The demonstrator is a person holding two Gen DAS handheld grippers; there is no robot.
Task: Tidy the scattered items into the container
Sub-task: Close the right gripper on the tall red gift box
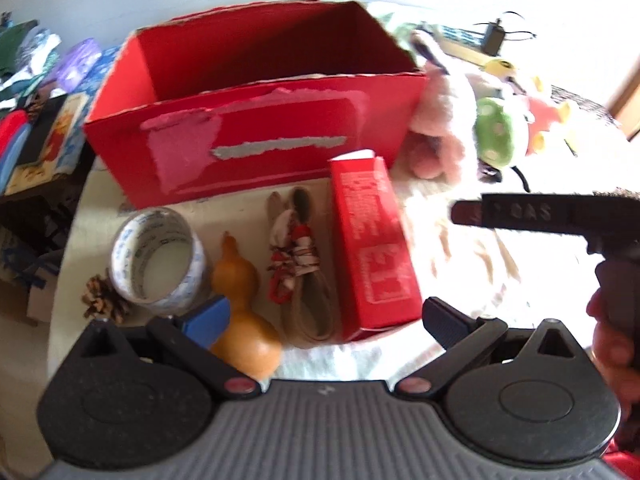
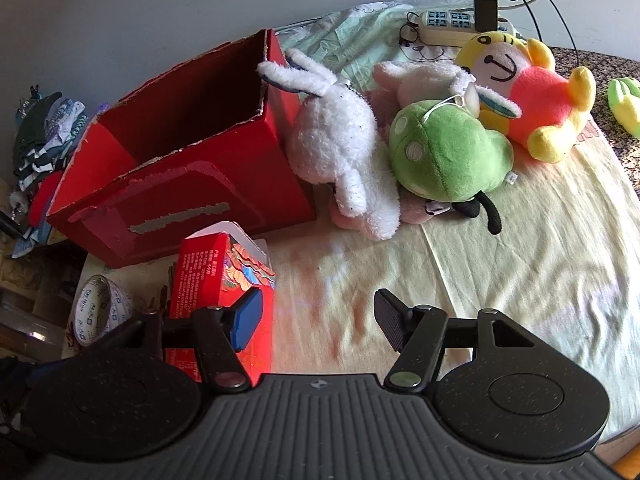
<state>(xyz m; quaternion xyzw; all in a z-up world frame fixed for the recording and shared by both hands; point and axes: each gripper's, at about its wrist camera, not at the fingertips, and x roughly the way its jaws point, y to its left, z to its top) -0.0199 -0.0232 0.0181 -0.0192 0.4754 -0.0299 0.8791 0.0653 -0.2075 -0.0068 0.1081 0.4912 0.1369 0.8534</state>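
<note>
While the red carton (image 1: 370,240) lies on the bed just before the red box (image 1: 256,120), its long axis runs from the left tongs (image 1: 326,312) toward that box, between their released jaws; the right tongs (image 2: 318,320), also released and empty, have it under their left finger, so either hand is near; gourd (image 1: 240,300), tape (image 1: 160,256) and plush toys (image 2: 440,152) lie scattered beyond.
</note>
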